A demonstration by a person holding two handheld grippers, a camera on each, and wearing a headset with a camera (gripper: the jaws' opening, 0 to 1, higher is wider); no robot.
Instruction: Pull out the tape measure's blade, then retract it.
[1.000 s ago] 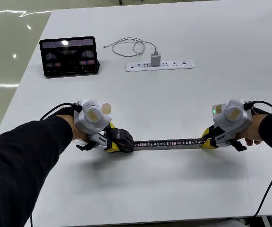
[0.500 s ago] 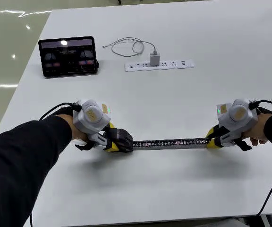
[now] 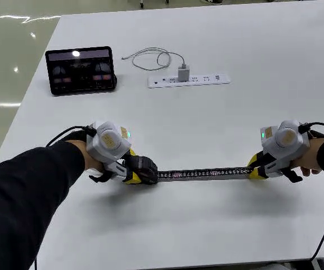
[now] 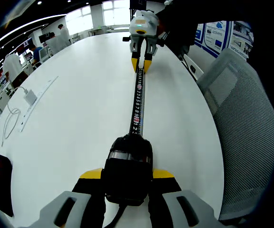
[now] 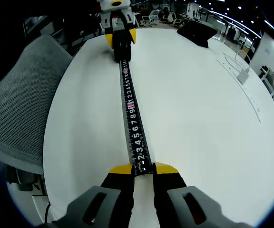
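Tape measure (image 3: 141,169): black body on the white table (image 3: 207,225) toward the near edge, clamped in the left tongs (image 3: 133,167). Yellow tips are on its two sides, jaws spread just to the width of the body. Blade (image 3: 204,174) is out, lying flat on the table with numbers up, and runs straight across to the right tongs (image 3: 253,170). Those are closed down narrow on the blade's end. The hook is hidden between the tips, so it is unclear how it is caught.

Likely why it is held so: the left tongs anchor the tape measure so the pull does not drag it. The two tongs face each other on one line, so the blade runs straight with no kink. The table under it takes the sag.

Judged stage: pull-out is well along or done, retract not yet done. The next move probably needs the right tongs to walk the end back toward the body under grip. If let go, the spring could whip the blade in.

Tablet (image 3: 81,70) and power strip (image 3: 188,80) with plugged charger (image 3: 184,71) sit at the far side, well apart from the work and not involved.
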